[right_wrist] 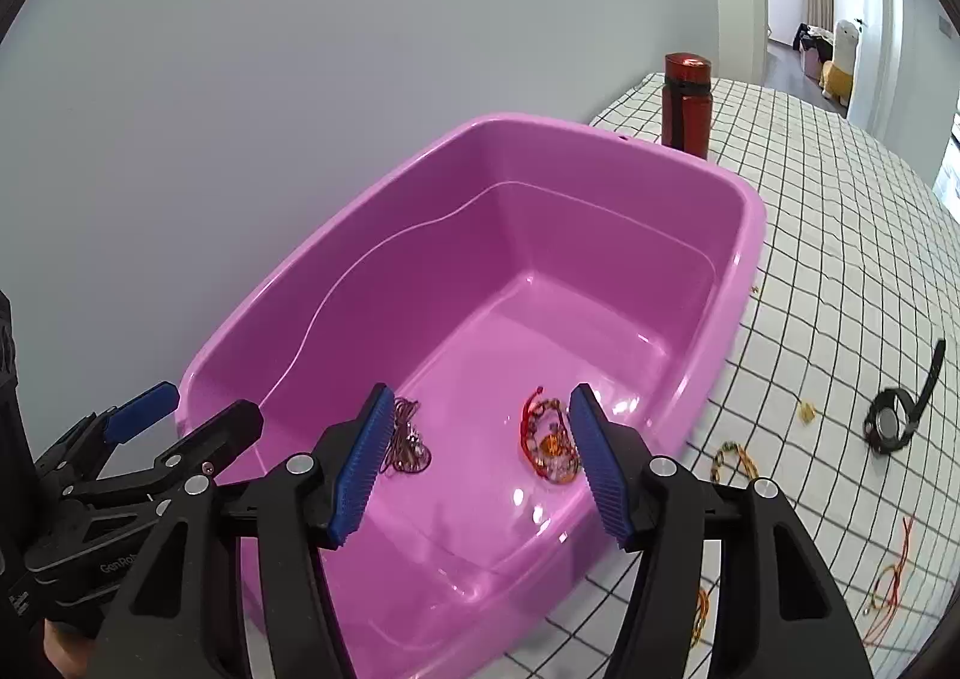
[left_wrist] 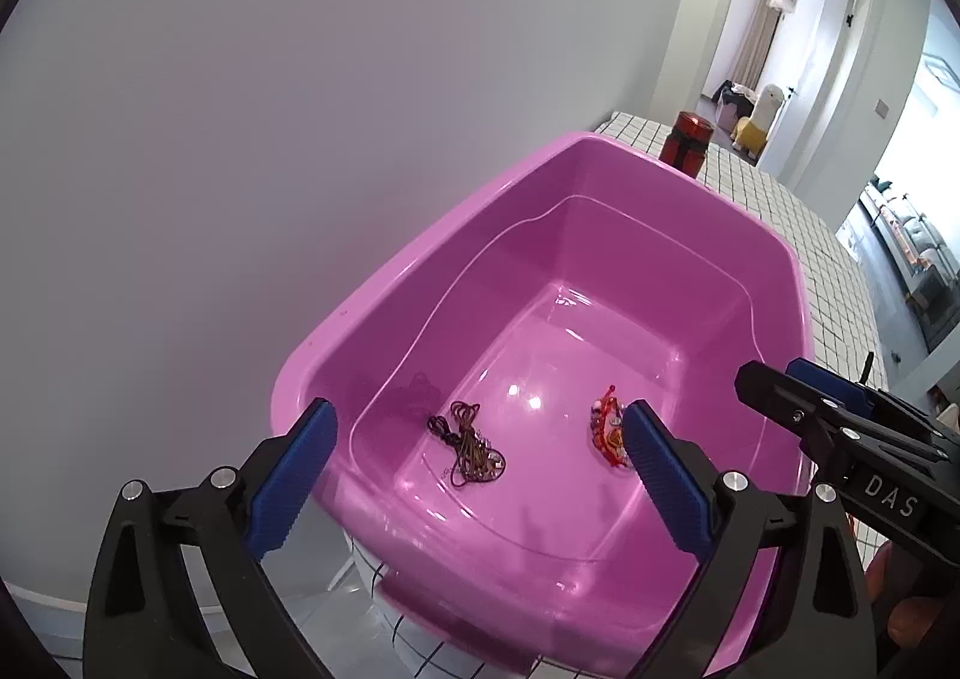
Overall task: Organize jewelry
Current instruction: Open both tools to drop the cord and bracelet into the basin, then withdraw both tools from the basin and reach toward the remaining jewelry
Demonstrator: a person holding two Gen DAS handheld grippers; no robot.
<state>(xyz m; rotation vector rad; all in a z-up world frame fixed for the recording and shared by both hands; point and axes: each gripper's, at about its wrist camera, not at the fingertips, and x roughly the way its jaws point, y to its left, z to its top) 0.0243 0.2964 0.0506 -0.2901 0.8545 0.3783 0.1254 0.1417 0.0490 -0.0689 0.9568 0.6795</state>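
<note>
Pink tub (left_wrist: 600, 283) is holding a brown cord (left_wrist: 465, 442) & red bracelet (left_wrist: 606, 433), lying apart on its floor. Both tools, left (left_wrist: 474, 475) & right (right_wrist: 477, 463), are hovering w/ jaws apart, empty.

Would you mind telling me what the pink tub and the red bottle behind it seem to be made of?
The pink tub looks like glossy moulded plastic: smooth rounded rim, bright highlights on its floor. The red bottle seems to be metal with a shiny, perhaps lacquered finish, judging by the sharp glint on its cap; coated plastic cannot be ruled out.
</note>
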